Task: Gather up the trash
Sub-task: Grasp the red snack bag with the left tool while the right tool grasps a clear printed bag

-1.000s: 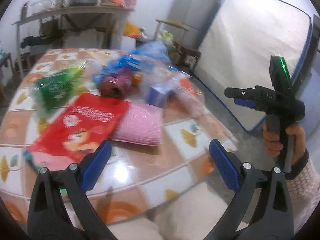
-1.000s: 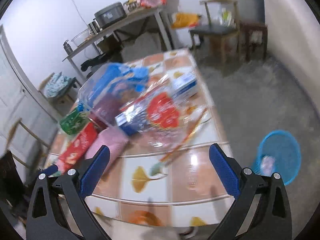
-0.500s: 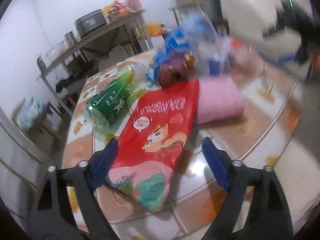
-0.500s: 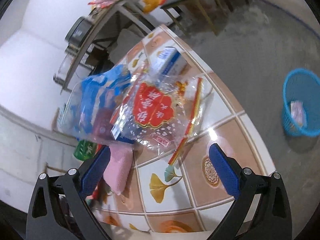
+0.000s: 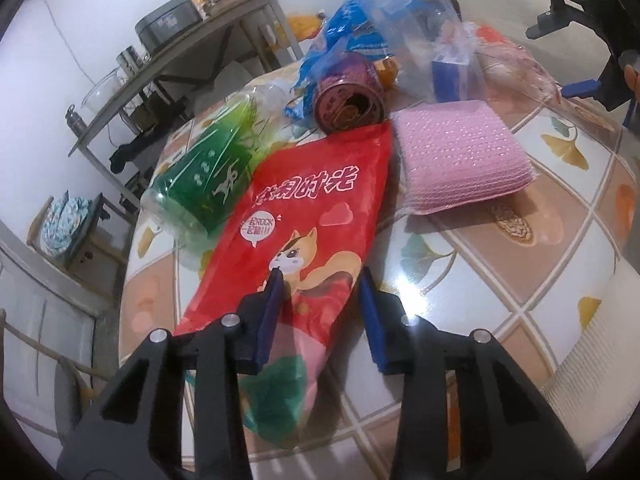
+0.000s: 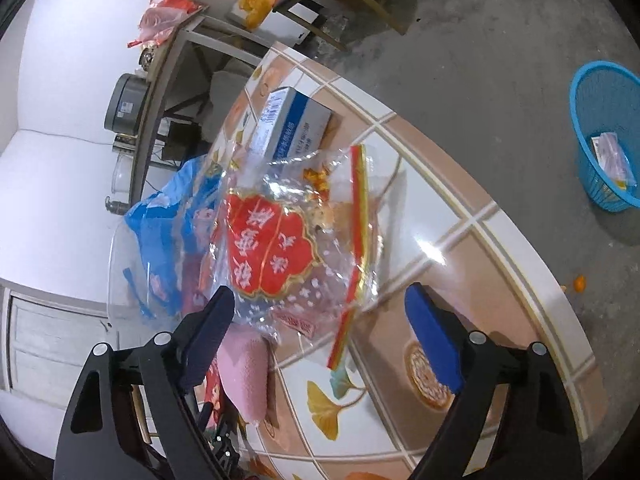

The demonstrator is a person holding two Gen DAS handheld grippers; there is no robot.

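A flat red snack bag printed with a cartoon squirrel (image 5: 316, 216) is laid lengthwise on the tiled table with a leaf pattern (image 5: 560, 216), its near end reaching under the left gripper (image 5: 320, 292). The left gripper's blue pads are set narrowly over that end, one pad over the squirrel print and the other at the bag's right edge; its jaws have just been closing, with the bag between them, and no firm pinch on the bag can be made out. A pink textured cloth pad (image 5: 460, 164) is placed just beside the bag on its right, and a crushed clear bottle with a green label (image 5: 208, 172) lies tilted on its left. A dark round can (image 5: 348, 100) is set at the bag's far end, with blue plastic wrapping (image 5: 348, 36) behind it.

The right gripper (image 6: 320, 320) is held wide above the table, its jaws having just been closing slightly, and nothing is gripped. Between and beyond its pads a clear crinkled plastic bag with a red scalloped label (image 6: 276, 248) is seen, with a blue and white carton (image 6: 292, 128) behind it. A blue mesh basket (image 6: 596, 112) stands on the grey floor, well apart from the table, with a wrapper inside.
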